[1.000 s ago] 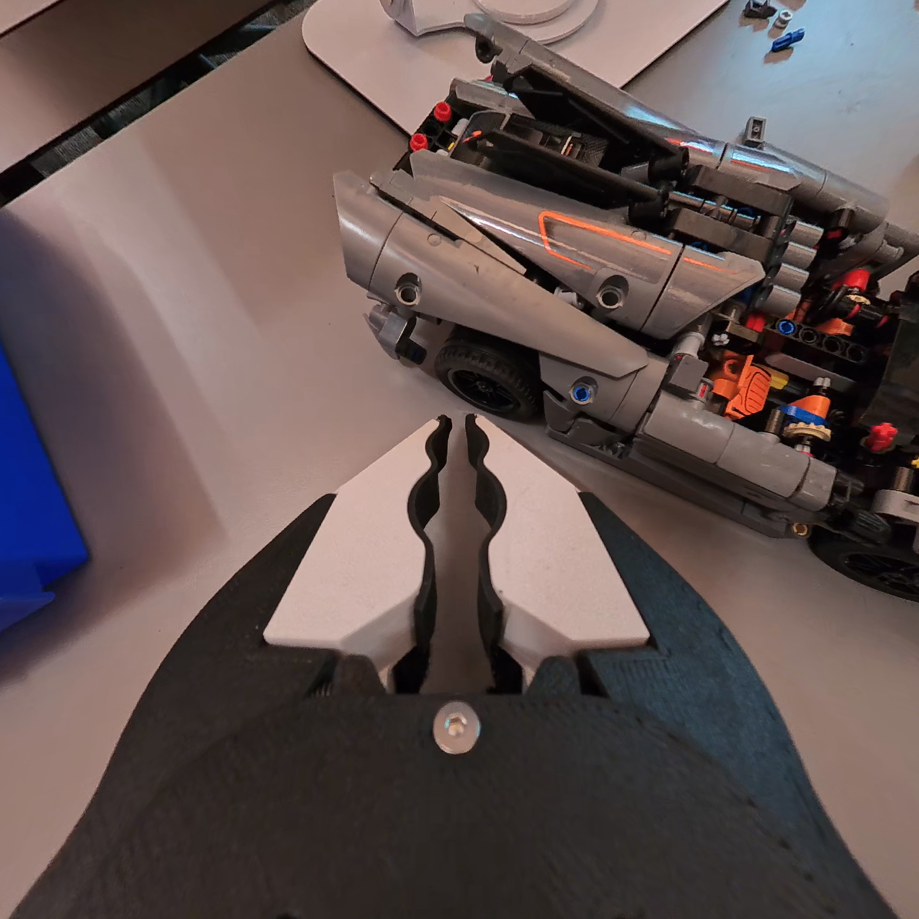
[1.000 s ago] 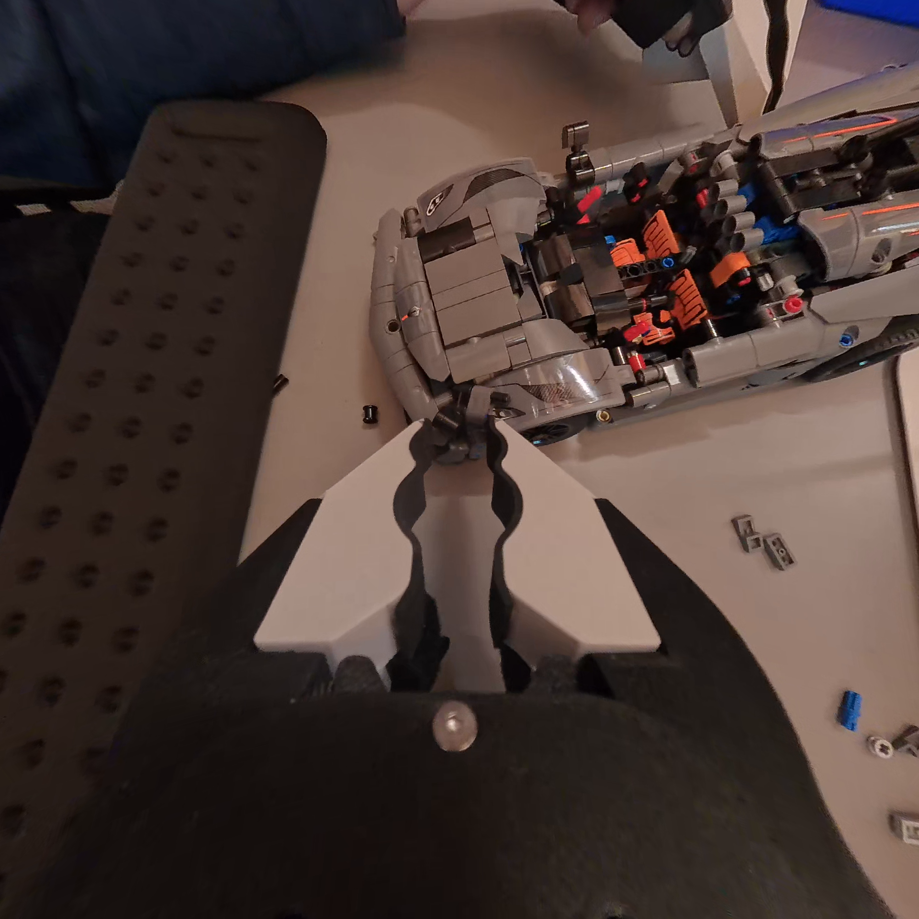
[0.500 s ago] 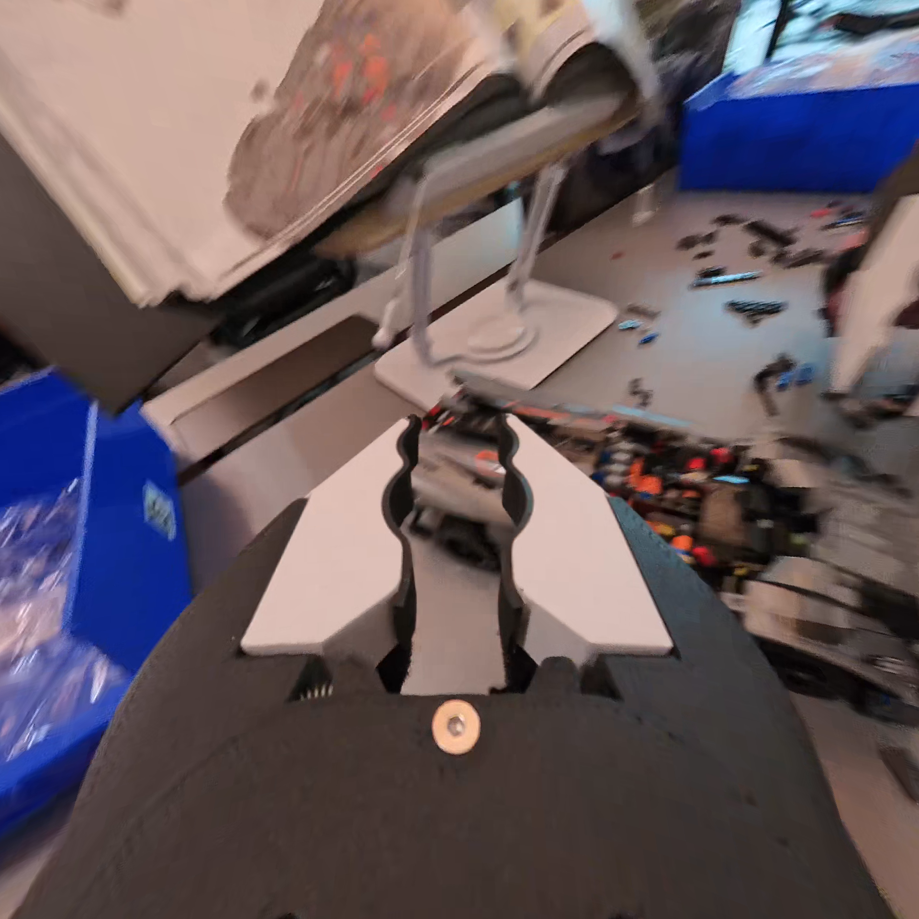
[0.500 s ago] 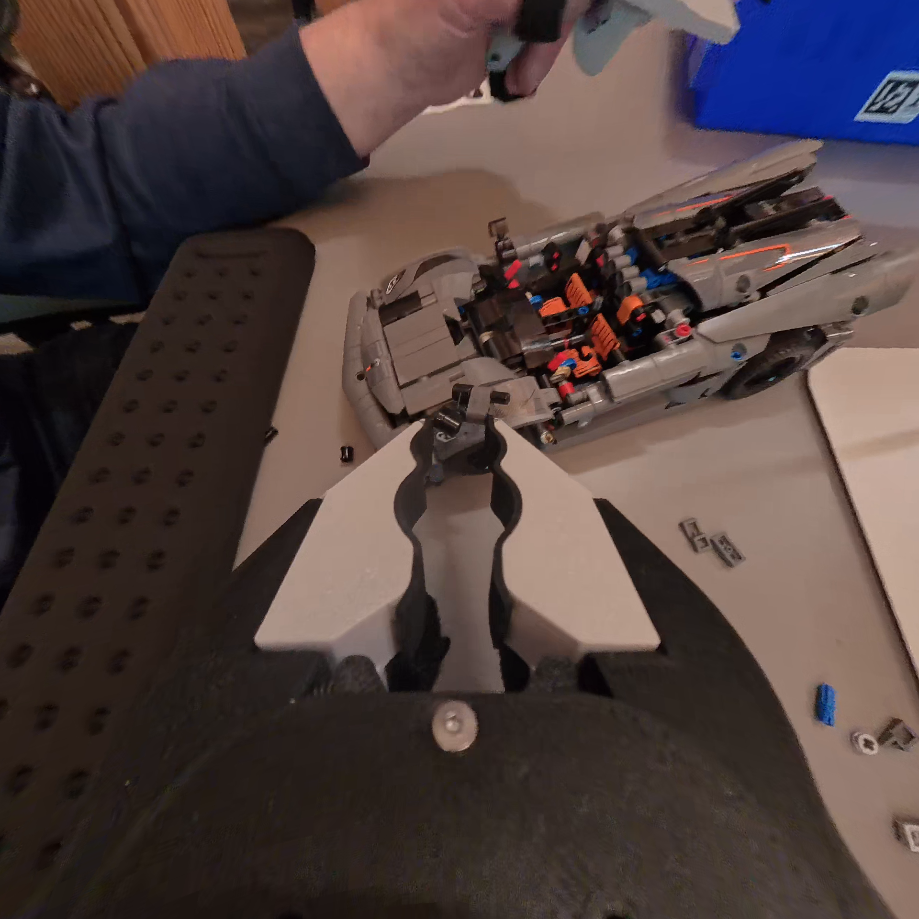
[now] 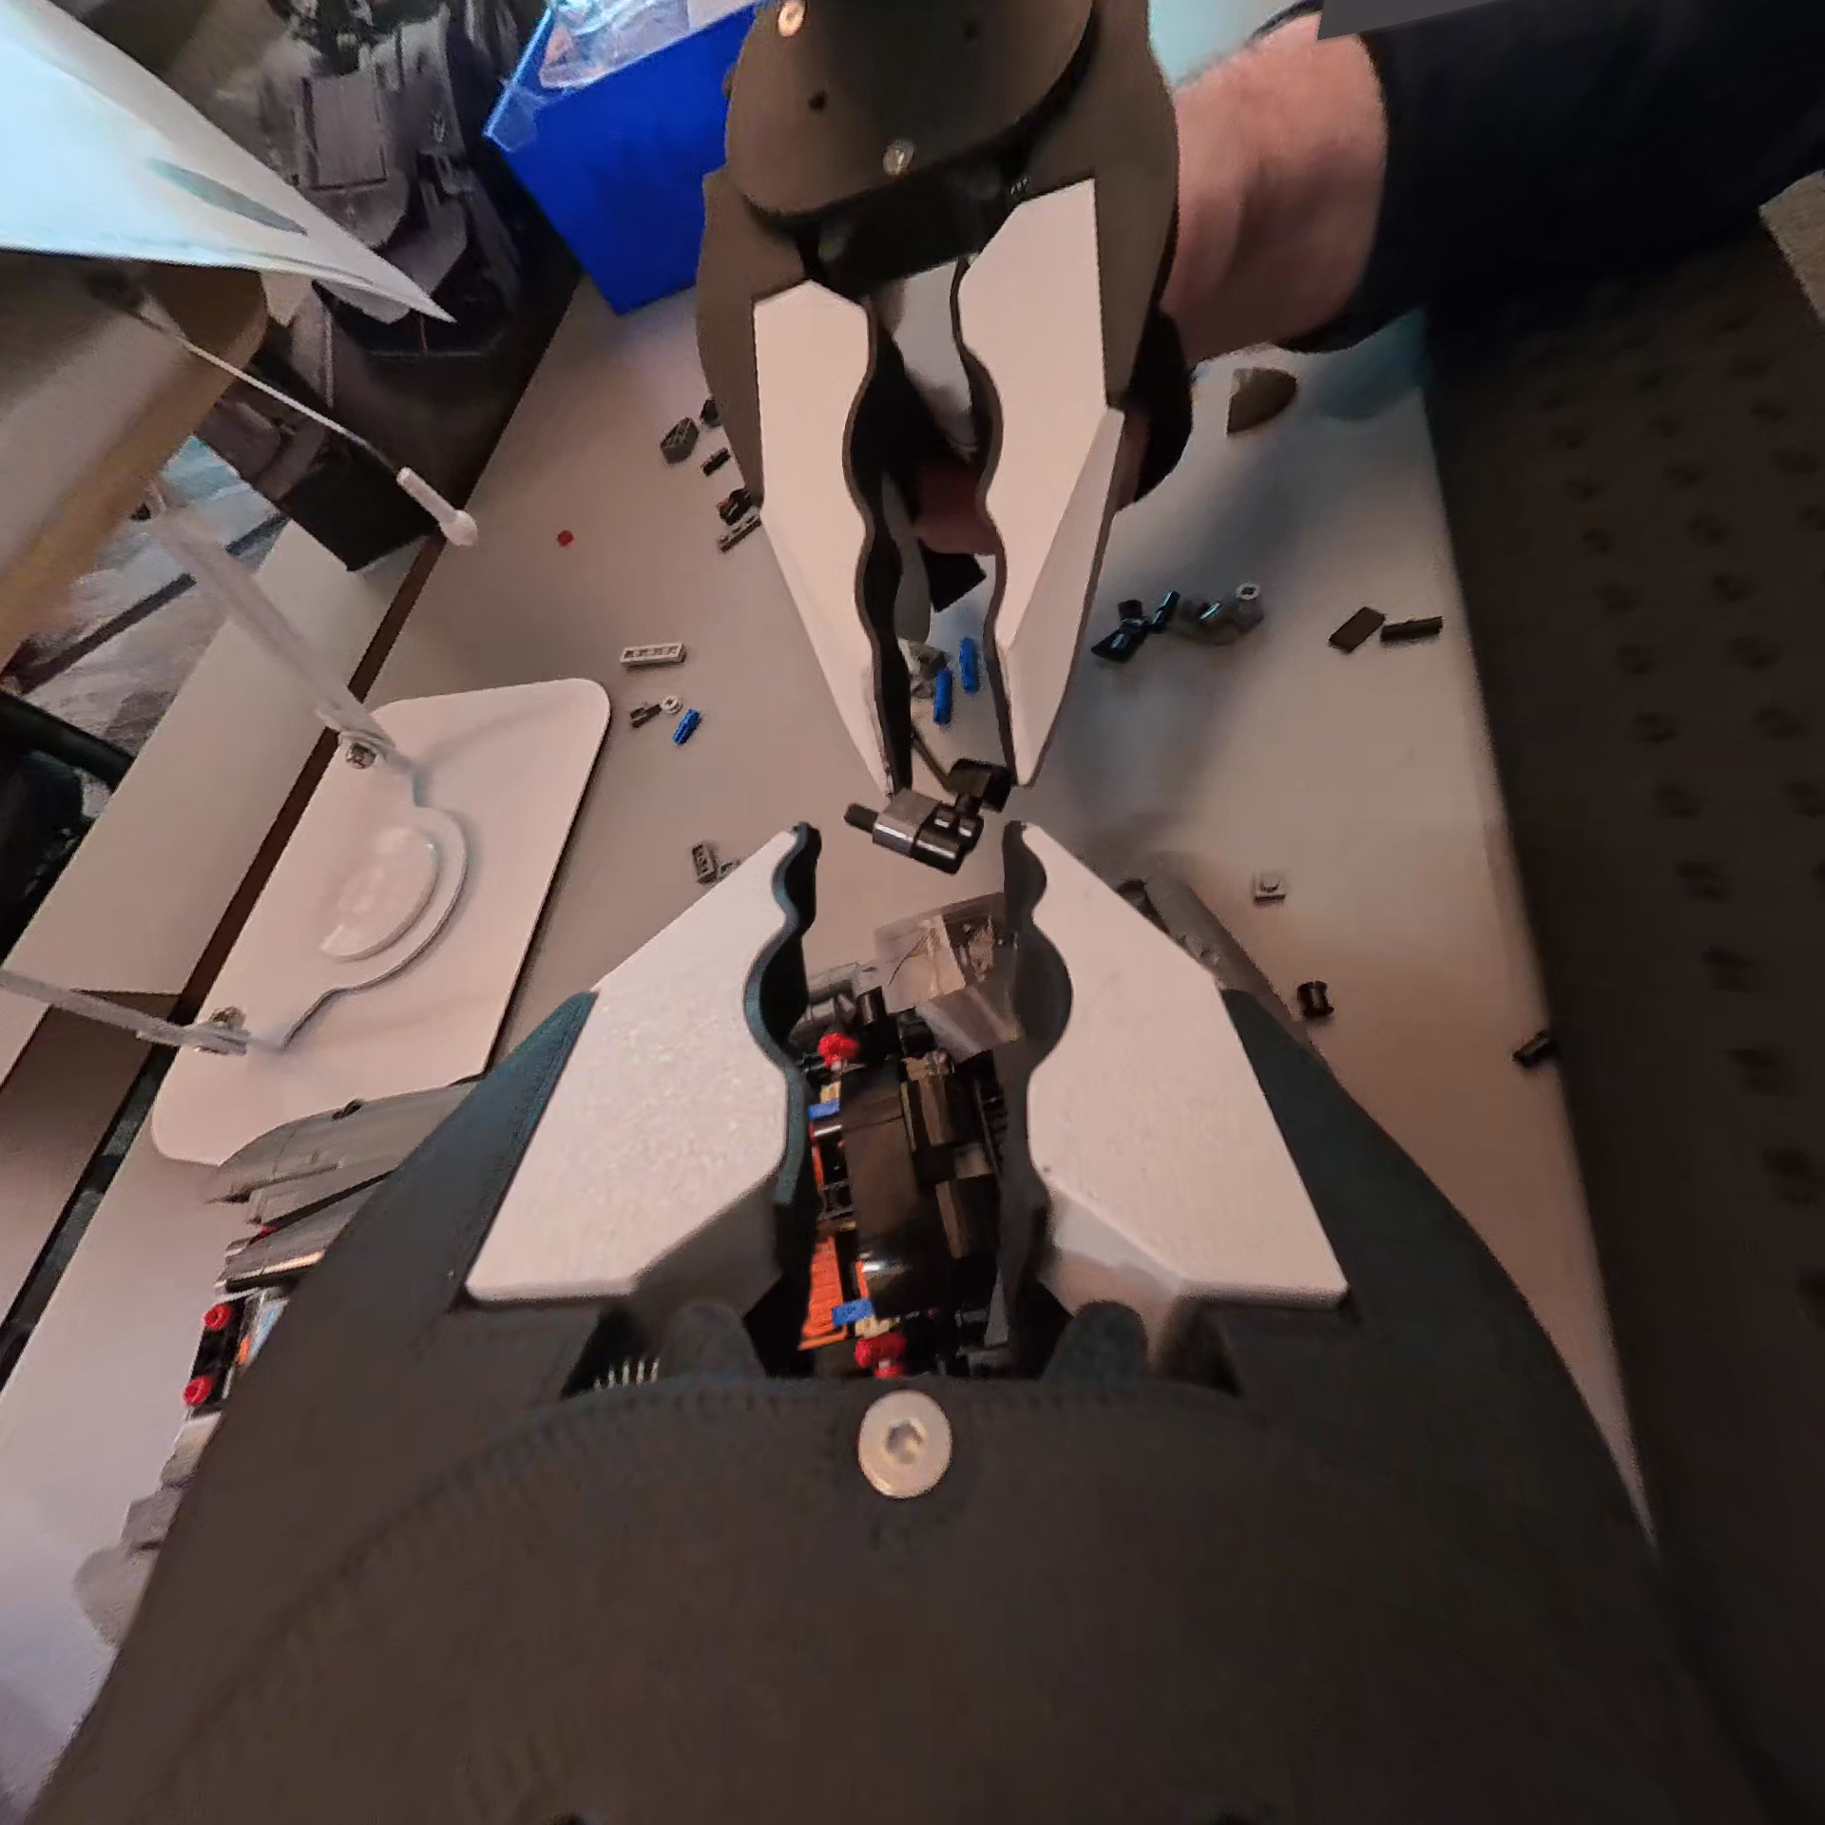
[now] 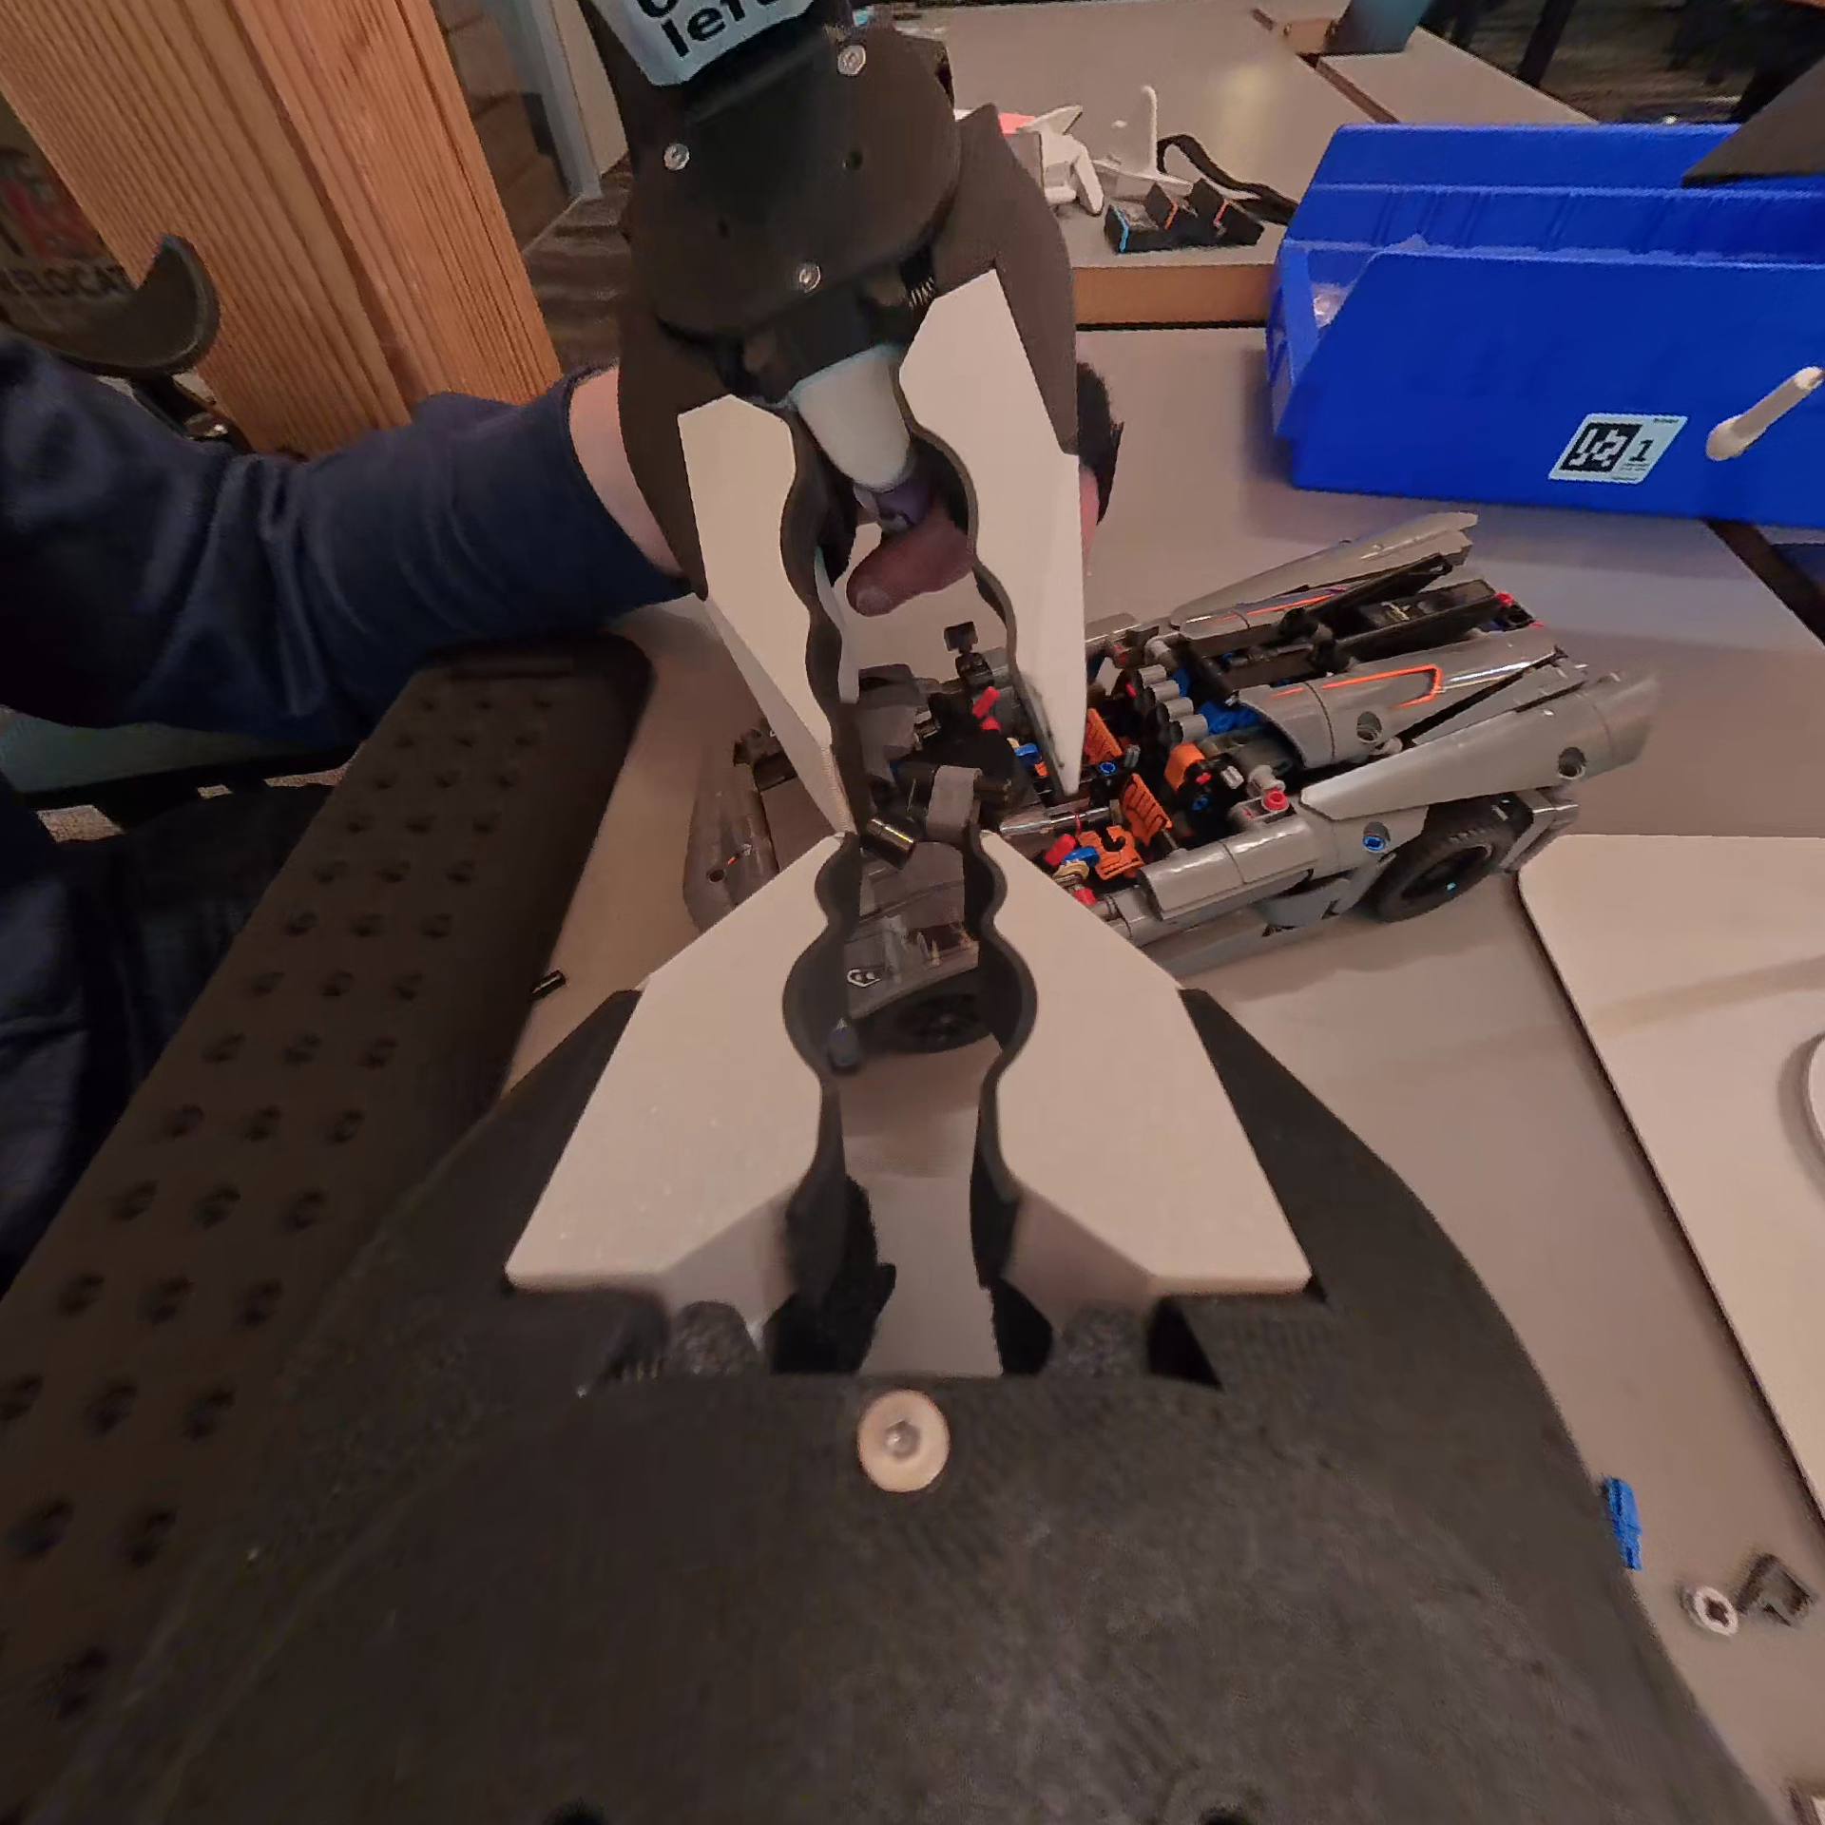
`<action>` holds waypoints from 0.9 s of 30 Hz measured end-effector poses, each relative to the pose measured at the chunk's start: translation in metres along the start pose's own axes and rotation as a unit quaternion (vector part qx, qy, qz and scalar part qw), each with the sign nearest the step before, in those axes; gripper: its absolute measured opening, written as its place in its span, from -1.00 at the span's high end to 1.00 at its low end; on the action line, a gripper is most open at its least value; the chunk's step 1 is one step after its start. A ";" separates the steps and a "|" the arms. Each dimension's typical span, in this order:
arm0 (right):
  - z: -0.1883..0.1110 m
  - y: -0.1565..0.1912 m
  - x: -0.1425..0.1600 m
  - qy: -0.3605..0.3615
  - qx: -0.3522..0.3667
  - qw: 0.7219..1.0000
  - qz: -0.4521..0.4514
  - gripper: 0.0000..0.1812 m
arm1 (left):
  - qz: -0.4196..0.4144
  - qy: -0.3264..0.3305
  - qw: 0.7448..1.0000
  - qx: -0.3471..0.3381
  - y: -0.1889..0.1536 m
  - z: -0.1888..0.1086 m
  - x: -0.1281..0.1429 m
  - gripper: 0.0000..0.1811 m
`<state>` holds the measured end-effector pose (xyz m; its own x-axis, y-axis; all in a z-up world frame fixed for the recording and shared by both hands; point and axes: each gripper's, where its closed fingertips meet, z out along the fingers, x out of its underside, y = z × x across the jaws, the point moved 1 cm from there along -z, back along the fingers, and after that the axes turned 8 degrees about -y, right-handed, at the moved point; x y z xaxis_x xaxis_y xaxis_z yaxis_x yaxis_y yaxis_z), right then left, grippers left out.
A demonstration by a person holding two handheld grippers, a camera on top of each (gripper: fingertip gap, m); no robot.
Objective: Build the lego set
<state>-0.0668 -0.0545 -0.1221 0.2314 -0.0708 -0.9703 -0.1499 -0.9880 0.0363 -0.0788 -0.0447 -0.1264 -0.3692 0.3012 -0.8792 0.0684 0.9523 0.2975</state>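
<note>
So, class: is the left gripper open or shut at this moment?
Open. The left gripper shows a wide gap between its fingertips, with the lego car visible through it and nothing gripped.

Grey bench [image 6: 1383, 1037] carrying a blue storage bin [image 6: 1541, 336] with a square coded label, at far right in the right wrist view. Black perforated mat [image 6: 326, 988] along the bench's near-left edge. White flat base plate [image 5: 415, 889] of a stand, with thin white struts rising from it. Wood-slat panel [image 6: 296, 198] behind, at upper left. A second bench [image 6: 1136, 89] lies beyond.
</note>
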 end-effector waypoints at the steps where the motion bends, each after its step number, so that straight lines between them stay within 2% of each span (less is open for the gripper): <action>1: 0.000 0.001 0.000 0.000 -0.003 1.000 0.000 0.79 | -0.002 -0.007 1.000 0.004 -0.001 0.000 -0.003 0.64; 7: -0.002 0.000 -0.001 -0.009 -0.002 1.000 0.003 0.79 | -0.006 -0.017 1.000 0.004 -0.001 0.002 -0.005 0.70; 14: -0.008 -0.009 -0.002 -0.001 0.032 0.999 0.019 0.76 | 0.048 0.010 0.997 -0.066 0.014 0.002 -0.002 0.73; 22: -0.004 -0.017 0.001 -0.001 0.057 0.998 0.025 0.90 | 0.118 0.055 0.985 -0.112 0.019 0.007 0.000 0.73; 27: -0.005 -0.019 0.002 0.002 0.066 0.998 0.012 0.91 | 0.110 0.053 0.986 -0.115 0.020 0.007 0.000 0.73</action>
<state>-0.0588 -0.0361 -0.1235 0.2295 -0.0959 -0.9686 -0.2817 -0.9591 0.0282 -0.0707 -0.0253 -0.1233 -0.4637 0.4817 -0.7436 -0.0490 0.8241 0.5643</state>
